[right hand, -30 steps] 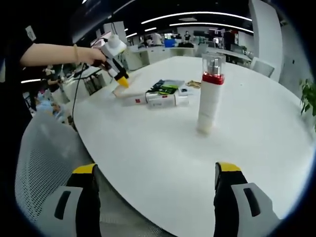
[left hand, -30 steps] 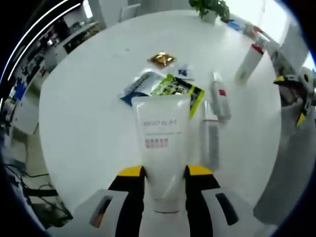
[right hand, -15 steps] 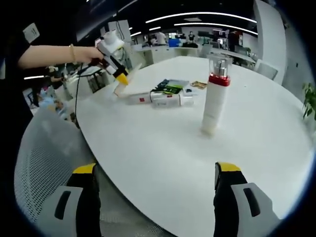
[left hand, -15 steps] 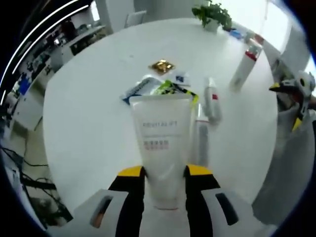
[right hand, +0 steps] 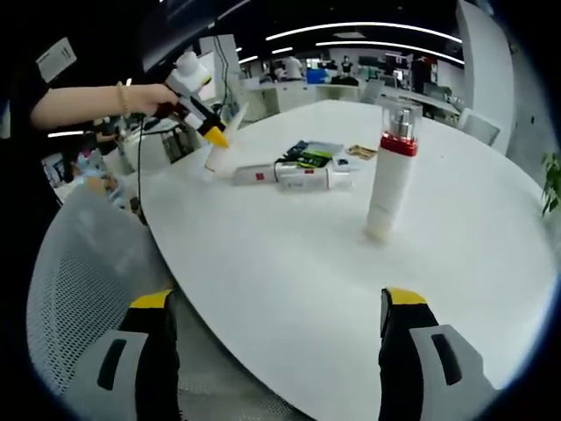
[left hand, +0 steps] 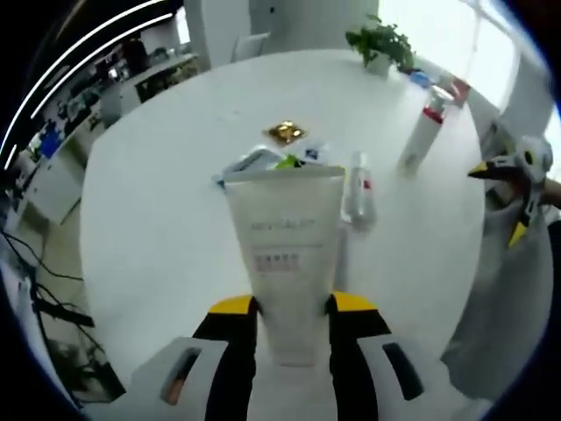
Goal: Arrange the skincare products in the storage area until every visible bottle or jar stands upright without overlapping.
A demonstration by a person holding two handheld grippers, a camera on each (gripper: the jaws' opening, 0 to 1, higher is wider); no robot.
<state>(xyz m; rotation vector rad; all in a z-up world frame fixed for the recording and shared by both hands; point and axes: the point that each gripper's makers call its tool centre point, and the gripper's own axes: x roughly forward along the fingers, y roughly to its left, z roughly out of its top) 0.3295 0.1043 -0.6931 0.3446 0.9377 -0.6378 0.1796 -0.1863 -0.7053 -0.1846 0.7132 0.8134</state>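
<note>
— Holding anything, that left claw [left hand: 291,307]?
— Yes. Its two yellow-tipped jaws are closed against the sides of a white tube [left hand: 287,263], cap end down between them, flat crimped end pointing away over the tabletop [left hand: 158,202]. In the right gripper view the same claw [right hand: 213,139] is held in a person's hand [right hand: 151,96] with the tube [right hand: 221,149] hanging at the tabletop's far edge.

— And the right claw [right hand: 273,346]?
— Spread wide, nothing between the jaws, poised over the near edge of the tabletop [right hand: 289,263]. In the left gripper view it [left hand: 504,203] shows at the right edge.

— Where do the other products sit?
— A tall white bottle with a red band [right hand: 390,180] stands upright, alone, well apart from the rest; in the left gripper view it [left hand: 421,136] is toward the far right. Two slim white bottles [right hand: 298,175] lie on their sides end to end near the middle of the tabletop. In the left gripper view one of them [left hand: 357,189] is just beyond the tube.

— Anything else?
— Flat packets [right hand: 307,155] lie just behind the lying bottles, one green and black, and a small gold sachet [left hand: 286,132] lies farther off. A potted plant [left hand: 381,44] stands at the tabletop's far rim. A white mesh chair [right hand: 79,263] sits beside the tabletop's near edge.
</note>
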